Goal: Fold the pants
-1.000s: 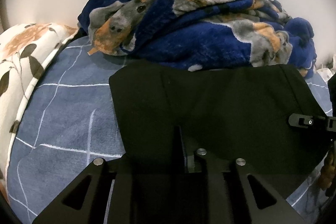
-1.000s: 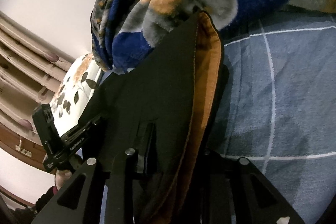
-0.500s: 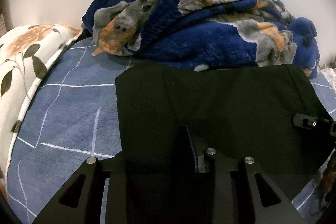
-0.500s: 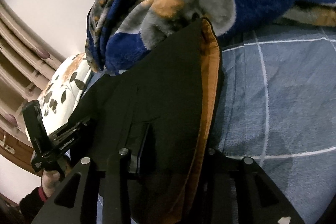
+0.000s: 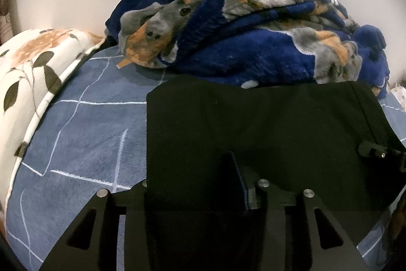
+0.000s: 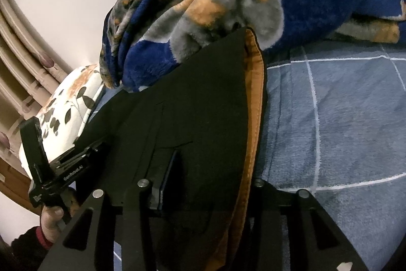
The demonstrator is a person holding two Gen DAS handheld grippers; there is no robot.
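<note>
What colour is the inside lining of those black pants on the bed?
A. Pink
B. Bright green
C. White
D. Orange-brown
D: in the right wrist view the black pants show an orange-brown lining along their folded edge, beside the blue checked bedspread.

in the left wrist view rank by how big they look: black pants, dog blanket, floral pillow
1. black pants and dog blanket: look alike, pants nearer the camera, so unranked
2. floral pillow, partly cut off
</note>
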